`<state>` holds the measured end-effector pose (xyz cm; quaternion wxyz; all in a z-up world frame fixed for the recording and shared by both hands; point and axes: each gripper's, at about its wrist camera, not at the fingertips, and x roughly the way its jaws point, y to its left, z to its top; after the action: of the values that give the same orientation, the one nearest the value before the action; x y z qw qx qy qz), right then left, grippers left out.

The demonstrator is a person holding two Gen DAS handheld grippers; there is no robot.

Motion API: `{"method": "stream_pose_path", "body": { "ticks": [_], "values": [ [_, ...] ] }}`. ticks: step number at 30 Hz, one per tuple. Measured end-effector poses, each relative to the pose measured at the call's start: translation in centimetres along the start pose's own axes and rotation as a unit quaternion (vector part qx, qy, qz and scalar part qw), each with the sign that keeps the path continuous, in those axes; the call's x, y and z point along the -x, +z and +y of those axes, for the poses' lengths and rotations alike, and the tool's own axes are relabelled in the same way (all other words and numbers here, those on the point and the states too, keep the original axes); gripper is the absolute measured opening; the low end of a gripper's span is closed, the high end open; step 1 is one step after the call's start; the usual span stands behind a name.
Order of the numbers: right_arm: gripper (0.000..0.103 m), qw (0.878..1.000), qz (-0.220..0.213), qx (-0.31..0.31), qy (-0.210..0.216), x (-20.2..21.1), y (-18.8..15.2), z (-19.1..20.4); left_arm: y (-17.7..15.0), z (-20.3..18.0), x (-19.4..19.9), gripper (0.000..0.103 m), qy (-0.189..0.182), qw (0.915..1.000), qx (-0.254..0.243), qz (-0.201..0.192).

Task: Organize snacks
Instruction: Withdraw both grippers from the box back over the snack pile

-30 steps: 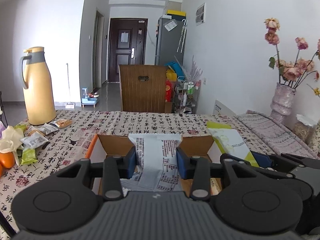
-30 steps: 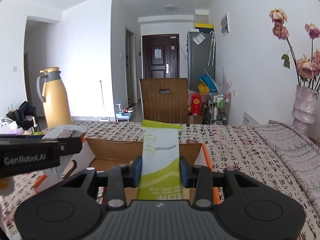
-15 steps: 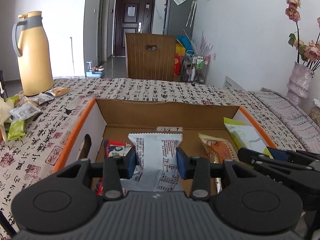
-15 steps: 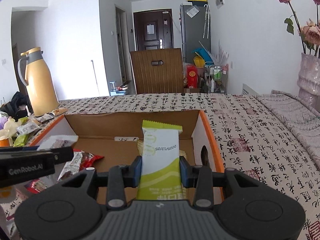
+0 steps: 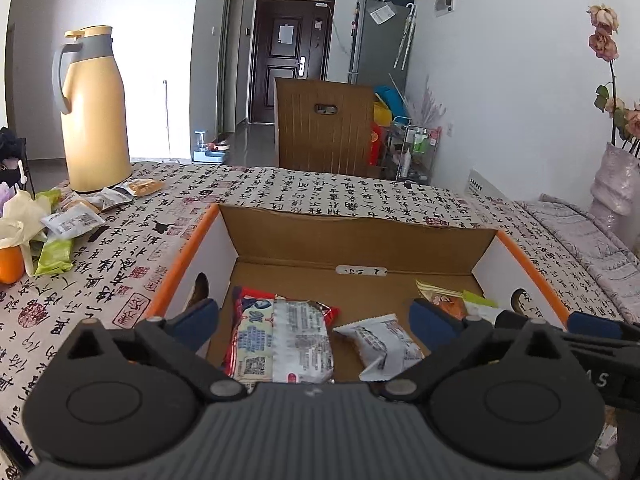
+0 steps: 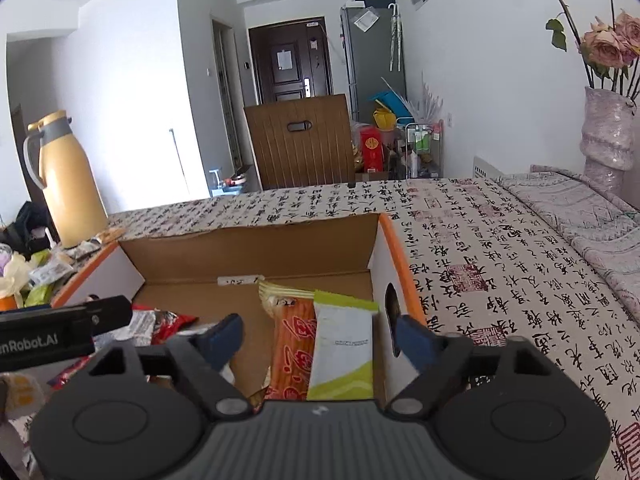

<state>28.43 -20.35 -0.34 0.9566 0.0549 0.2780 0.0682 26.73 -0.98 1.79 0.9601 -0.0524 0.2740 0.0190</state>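
Orange-rimmed cardboard box [image 5: 400,248]: several snack packets inside. Loose wrapped snacks [image 5: 72,220] remain on tabletop [image 5: 320,196], far left. Left gripper [image 5: 316,318] and right gripper [image 6: 320,334]: jaws opening, gripping nothing; white packet [image 5: 380,344] and green-white packet [image 6: 344,344] lie released between them.

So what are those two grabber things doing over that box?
A person is tidying snacks into a cardboard box with a grabber in each hand. The left gripper is opening, and a white packet lies loose in the box below it. The right gripper is opening too, with a green and white packet lying on an orange packet. More snacks wait on the table by the yellow jug.
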Motion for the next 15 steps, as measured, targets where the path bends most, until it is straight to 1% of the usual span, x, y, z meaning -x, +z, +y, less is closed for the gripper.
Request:
{"method": "stream_pose_path", "body": {
  "ticks": [3, 5, 11, 15],
  "values": [
    [0.099, 1.0, -0.007, -0.009, 0.011, 0.3, 0.2, -0.3, 0.1, 0.2, 0.3, 0.103, 0.0, 1.0, 0.004, -0.002],
    [0.103, 1.0, -0.011, -0.011, 0.011, 0.4, 0.2, -0.4, 0.2, 0.2, 0.4, 0.103, 0.001, 1.0, 0.006, -0.002],
    [0.103, 1.0, -0.017, -0.014, 0.015, 0.7, 0.4, -0.4, 0.6, 0.1, 1.3, 0.103, -0.004, 0.9999, 0.006, -0.012],
    [0.103, 0.999, -0.031, -0.012, 0.012, 1.7, 0.9, -0.3, 1.0, 0.1, 2.3, 0.103, -0.002, 0.9997, 0.009, -0.022]
  ]
}}
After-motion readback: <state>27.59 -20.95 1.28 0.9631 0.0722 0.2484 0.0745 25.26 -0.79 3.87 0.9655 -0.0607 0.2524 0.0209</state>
